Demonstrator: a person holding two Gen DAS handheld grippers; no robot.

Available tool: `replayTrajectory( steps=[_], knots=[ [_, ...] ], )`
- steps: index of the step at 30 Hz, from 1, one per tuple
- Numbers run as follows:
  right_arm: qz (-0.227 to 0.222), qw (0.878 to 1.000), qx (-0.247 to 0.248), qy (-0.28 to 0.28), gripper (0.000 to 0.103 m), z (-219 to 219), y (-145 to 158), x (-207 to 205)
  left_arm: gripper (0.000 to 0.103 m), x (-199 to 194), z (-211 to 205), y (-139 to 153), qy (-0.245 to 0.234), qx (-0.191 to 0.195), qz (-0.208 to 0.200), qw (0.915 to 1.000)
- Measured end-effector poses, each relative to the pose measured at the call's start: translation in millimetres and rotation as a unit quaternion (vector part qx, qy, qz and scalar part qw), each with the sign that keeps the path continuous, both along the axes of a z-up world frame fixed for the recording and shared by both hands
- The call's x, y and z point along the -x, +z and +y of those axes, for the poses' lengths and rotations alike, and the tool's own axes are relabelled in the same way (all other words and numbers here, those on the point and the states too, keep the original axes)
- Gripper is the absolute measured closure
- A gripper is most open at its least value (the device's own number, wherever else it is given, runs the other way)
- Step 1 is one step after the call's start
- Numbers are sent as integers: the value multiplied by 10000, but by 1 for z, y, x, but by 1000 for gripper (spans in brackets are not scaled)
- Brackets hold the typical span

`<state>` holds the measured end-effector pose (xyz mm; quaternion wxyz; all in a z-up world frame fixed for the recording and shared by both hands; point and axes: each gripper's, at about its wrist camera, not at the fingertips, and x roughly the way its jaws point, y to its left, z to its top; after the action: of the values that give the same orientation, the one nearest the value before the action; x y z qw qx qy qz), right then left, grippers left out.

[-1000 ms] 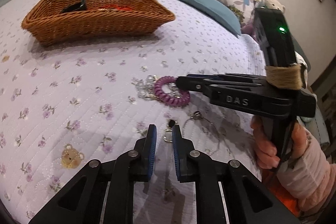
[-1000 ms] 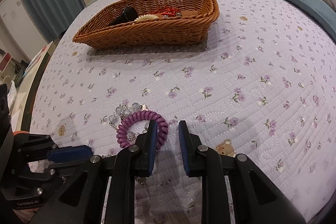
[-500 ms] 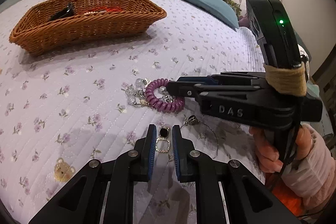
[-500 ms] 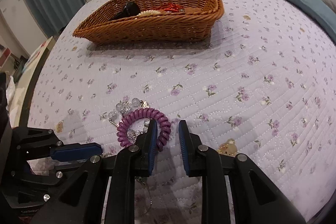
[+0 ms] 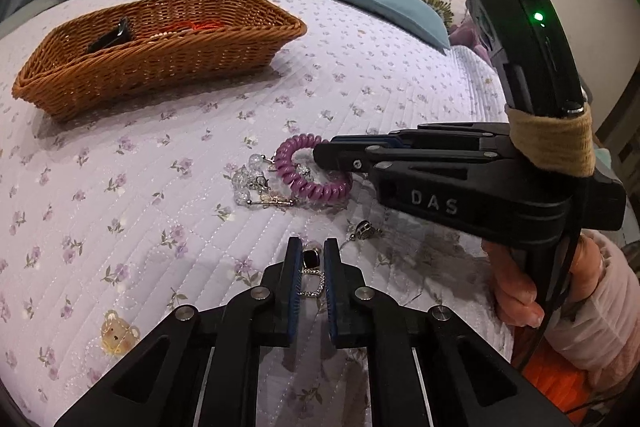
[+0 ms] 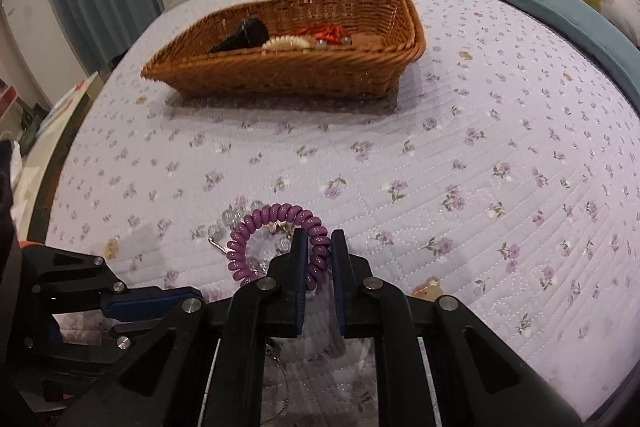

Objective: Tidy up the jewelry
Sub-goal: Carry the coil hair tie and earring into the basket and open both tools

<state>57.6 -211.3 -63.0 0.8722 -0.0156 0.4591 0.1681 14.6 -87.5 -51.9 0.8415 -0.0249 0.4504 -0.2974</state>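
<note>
— Straddling the purple coil bracelet (image 6: 280, 243) with the right gripper (image 6: 319, 275), jaws slightly apart, one band of coil between them, not yet clamped. Probably lined up for a lift toward the wicker basket (image 6: 288, 71).

— And the left gripper (image 5: 308, 283)?

— Held low and level over the quilt (image 5: 140, 187), jaws narrowly apart around a black-stone pendant (image 5: 311, 261); contact impossible to tell. Clear bead bracelet (image 5: 252, 183) touching the coil, so possibly snagging.

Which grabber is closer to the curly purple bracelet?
Right. The right gripper straddles the purple coil bracelet on one side; the left gripper sits nearer the person, around a black-stone pendant.
</note>
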Motion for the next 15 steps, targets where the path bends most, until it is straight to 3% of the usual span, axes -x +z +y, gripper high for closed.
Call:
replayTrajectory(
  steps=[10,15],
  knots=[
    [-347,9983,-431,-166,90,-14,30,2,93,-12,48,25,495,905,-49,9947],
    [-512,9969,-548,-229,90,-14,46,0,93,-21,59,47,641,876,-372,9934]
  ],
)
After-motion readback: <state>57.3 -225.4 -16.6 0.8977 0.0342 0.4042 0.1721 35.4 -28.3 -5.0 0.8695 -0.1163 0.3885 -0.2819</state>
